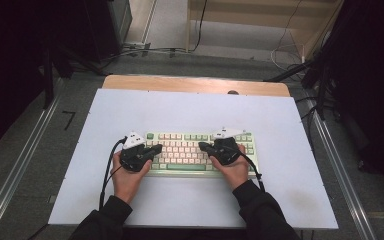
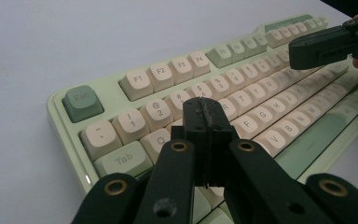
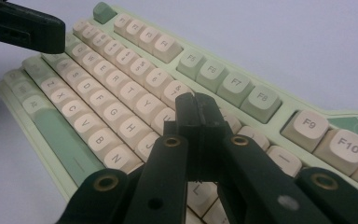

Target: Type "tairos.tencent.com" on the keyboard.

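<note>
Both tongs pressed together, poised over one keyboard [image 1: 200,152] at centre frame on the table [image 1: 280,130].
Risk, as I judge it: the wide closed tips of the left tongs [image 2: 205,114] or right tongs [image 3: 198,116] could hit two neighbouring keys at once, or the tongs could bump mid-board. Count: one keyboard, two tongs, two hands.

We see black long sleeves [image 1: 260,210] covering both of the person's forearms down to the wrists. Each hand grips a black two-jaw gripper, the left gripper [image 1: 156,148] and the right gripper [image 1: 203,146], each topped by a pale grey three-cornered plate [image 1: 133,138] and trailing a black cable [image 1: 105,172]. In the gripper views the matte black jaw links carry brass-coloured rivets [image 2: 179,146], and the pads [image 2: 205,116] have ribbed faces.
</note>
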`<state>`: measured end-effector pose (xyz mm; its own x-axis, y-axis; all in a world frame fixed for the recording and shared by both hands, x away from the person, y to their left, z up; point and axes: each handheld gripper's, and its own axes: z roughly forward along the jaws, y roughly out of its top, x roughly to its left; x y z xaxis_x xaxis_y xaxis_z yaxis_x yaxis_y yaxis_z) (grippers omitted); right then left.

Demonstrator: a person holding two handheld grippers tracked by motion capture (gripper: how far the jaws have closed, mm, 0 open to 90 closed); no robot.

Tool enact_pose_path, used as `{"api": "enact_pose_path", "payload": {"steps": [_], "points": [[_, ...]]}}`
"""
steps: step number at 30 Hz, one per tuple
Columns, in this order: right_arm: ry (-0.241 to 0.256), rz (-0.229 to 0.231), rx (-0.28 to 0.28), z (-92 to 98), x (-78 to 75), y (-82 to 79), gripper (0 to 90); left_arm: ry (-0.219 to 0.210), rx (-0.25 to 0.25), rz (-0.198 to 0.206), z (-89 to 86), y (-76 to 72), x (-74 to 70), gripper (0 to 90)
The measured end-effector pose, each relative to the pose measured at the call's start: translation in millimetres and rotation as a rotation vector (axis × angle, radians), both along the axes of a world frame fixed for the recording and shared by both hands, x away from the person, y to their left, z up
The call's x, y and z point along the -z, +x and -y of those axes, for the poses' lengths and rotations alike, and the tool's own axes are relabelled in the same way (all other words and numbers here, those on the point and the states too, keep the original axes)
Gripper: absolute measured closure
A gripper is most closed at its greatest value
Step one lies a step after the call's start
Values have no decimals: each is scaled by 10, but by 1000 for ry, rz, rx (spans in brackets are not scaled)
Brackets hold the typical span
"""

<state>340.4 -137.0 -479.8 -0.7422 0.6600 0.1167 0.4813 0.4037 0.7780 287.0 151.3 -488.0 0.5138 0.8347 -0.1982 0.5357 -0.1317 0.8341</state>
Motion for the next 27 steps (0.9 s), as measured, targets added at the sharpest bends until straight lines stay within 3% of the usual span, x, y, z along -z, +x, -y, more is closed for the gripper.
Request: {"api": "enact_pose_path", "payload": {"steps": [16, 27], "points": [[16, 10, 10, 92, -74, -1, 884, -22, -5, -13, 39, 48, 0, 900], [26, 13, 12, 110, -112, -4, 884, 0, 16, -7, 163, 100, -46, 900]]}}
